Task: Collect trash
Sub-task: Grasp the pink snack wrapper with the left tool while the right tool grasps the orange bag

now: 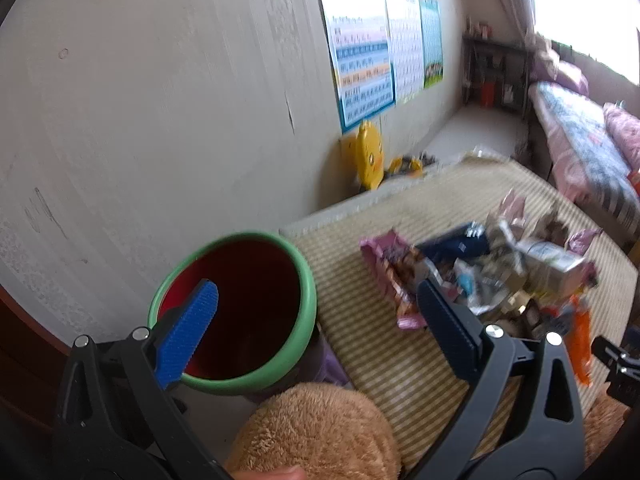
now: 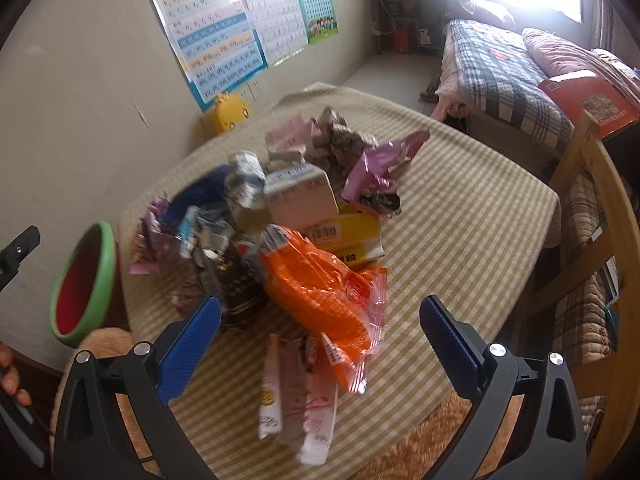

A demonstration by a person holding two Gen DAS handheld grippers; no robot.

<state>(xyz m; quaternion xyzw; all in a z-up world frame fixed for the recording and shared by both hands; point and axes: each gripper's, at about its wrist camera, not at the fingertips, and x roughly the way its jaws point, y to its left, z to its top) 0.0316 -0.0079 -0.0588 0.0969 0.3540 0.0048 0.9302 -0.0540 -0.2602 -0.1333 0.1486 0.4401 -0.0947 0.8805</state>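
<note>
Hovering my wide-spread, empty right tongs (image 2: 320, 322) over the crinkled orange plastic wrapper (image 2: 320, 292) heaped on the striped worktop (image 2: 460, 240), I judged a low pinch best; empty left tongs (image 1: 316, 308) gaped beside the green-rimmed red bin (image 1: 304, 300).

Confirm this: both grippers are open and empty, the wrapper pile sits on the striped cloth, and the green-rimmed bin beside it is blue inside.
One detail is wrong: the green-rimmed bin is red inside, not blue, as the left wrist view shows. The rest holds: the left gripper and right gripper are open and empty, and the wrapper pile sits on the striped cloth.
</note>
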